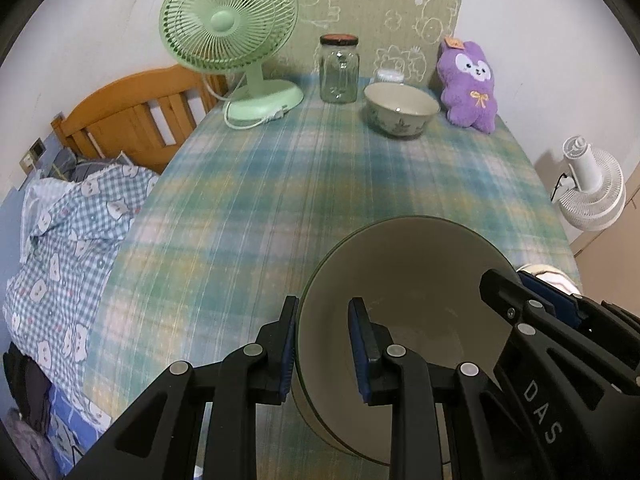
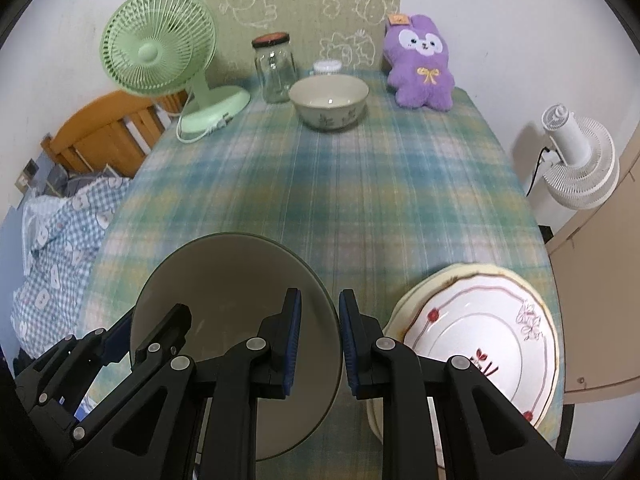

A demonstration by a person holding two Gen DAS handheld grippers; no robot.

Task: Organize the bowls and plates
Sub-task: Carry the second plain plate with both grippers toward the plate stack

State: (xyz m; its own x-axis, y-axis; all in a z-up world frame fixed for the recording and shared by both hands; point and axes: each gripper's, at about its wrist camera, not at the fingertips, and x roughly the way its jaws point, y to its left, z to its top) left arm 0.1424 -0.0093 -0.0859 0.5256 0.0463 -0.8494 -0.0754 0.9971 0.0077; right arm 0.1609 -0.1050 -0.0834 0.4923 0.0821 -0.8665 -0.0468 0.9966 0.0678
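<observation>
A plain grey-beige bowl [image 1: 404, 280] is at the near edge of the plaid table, held at both sides. My left gripper [image 1: 326, 350] straddles its left rim, one finger outside and one inside. My right gripper [image 2: 318, 346] straddles its right rim [image 2: 240, 280] the same way. A floral bowl [image 1: 400, 110] stands at the far side, also in the right wrist view [image 2: 328, 100]. A white plate with red flowers [image 2: 484, 332] lies on a cream plate at the near right.
At the back stand a green desk fan [image 1: 230, 40], a glass jar [image 1: 339, 70], a small white container [image 2: 327, 67] and a purple plush toy [image 1: 470, 84]. A bed with checked bedding [image 1: 64, 248] lies left. A white fan [image 2: 576, 160] stands right.
</observation>
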